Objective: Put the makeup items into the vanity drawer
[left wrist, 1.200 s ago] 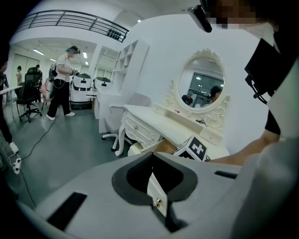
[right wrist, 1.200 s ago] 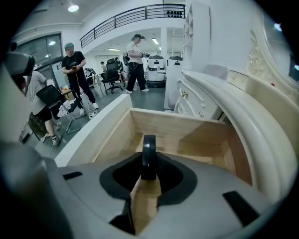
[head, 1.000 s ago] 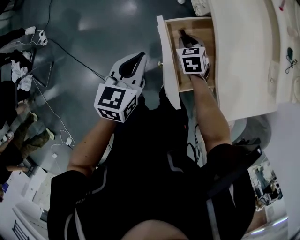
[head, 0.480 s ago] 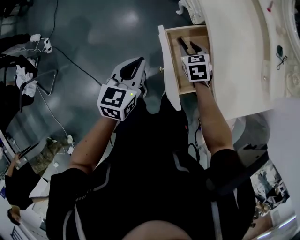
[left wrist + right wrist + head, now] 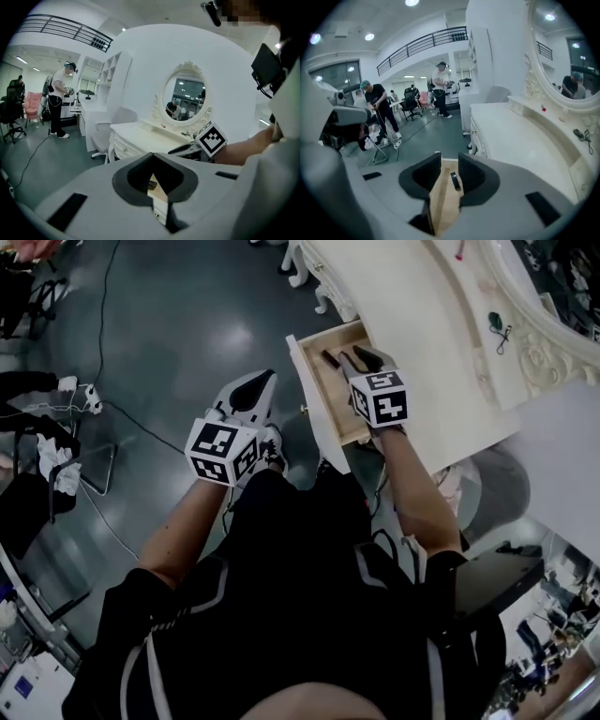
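**Spotter:** What's the left white hand-held gripper doing?

**Operator:** It hangs just outside the open pale-wood vanity drawer, jaws together and empty. I want it clear of the other arm's path.

**Spotter:** And the right hand-held gripper?

**Operator:** I hold it above the drawer, jaws apart. They've just been narrowing, with nothing between the pads. I judge that drop done.

**Spotter:** The item?

**Operator:** The slim black oblong makeup item lies flat on the drawer's wooden floor. Its long axis runs away from that gripper. I can't tell which end leads. Beyond the drawer sits the white vanity surface.
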Available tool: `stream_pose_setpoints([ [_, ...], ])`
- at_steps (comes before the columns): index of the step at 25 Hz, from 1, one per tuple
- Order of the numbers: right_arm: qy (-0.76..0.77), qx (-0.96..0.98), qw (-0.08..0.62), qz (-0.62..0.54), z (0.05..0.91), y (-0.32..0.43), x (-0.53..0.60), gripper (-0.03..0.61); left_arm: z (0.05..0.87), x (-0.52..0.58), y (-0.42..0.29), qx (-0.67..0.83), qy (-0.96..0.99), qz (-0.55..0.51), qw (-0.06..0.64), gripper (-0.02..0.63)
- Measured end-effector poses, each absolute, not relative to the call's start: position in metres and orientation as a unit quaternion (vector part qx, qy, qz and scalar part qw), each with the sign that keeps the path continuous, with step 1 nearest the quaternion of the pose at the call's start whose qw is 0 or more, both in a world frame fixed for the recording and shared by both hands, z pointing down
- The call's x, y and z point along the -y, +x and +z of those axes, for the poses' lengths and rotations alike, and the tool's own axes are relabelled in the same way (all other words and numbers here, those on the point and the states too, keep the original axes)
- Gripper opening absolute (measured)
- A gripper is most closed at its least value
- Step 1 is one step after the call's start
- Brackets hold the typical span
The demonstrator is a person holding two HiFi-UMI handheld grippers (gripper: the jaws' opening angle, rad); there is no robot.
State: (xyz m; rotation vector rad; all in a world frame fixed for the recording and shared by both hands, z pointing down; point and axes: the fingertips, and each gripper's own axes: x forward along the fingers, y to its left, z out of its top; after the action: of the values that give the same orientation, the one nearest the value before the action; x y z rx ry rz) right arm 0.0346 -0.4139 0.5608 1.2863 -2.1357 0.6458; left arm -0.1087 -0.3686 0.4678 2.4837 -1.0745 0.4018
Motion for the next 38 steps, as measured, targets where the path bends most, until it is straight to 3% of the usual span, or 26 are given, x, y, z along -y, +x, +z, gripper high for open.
stream_pose_setpoints([
  [8, 0.514, 0.808, 0.196, 0.21, 0.457, 0.056, 0.406, 0.107, 0.41, 0.389, -0.087, 0.356, 0.915, 0.095, 0.166, 0.003],
  [10, 0.519, 0.812, 0.171, 0.208, 0.436, 0.064, 0.398, 0.062, 0.391, 0.386, -0.076, 0.342, 0.924, 0.073, 0.157, 0.003],
  [13, 0.522, 0.815, 0.147, 0.202, 0.411, 0.075, 0.384, 0.046, 0.368, 0.376, -0.065, 0.334, 0.931, 0.056, 0.139, 0.003],
  [18, 0.56, 0.801, 0.123, 0.171, 0.367, 0.092, 0.364, 0.02, 0.339, 0.378, -0.063, 0.356, 0.928, 0.059, 0.088, 0.003],
  [26, 0.582, 0.799, 0.102, 0.113, 0.306, 0.107, 0.339, 0.006, 0.292, 0.383, -0.049, 0.328, 0.943, 0.013, 0.063, 0.003],
  [38, 0.622, 0.773, 0.088, 0.092, 0.289, 0.138, 0.323, 0.006, 0.275, 0.374, -0.033, 0.313, 0.949, 0.023, 0.018, 0.003],
])
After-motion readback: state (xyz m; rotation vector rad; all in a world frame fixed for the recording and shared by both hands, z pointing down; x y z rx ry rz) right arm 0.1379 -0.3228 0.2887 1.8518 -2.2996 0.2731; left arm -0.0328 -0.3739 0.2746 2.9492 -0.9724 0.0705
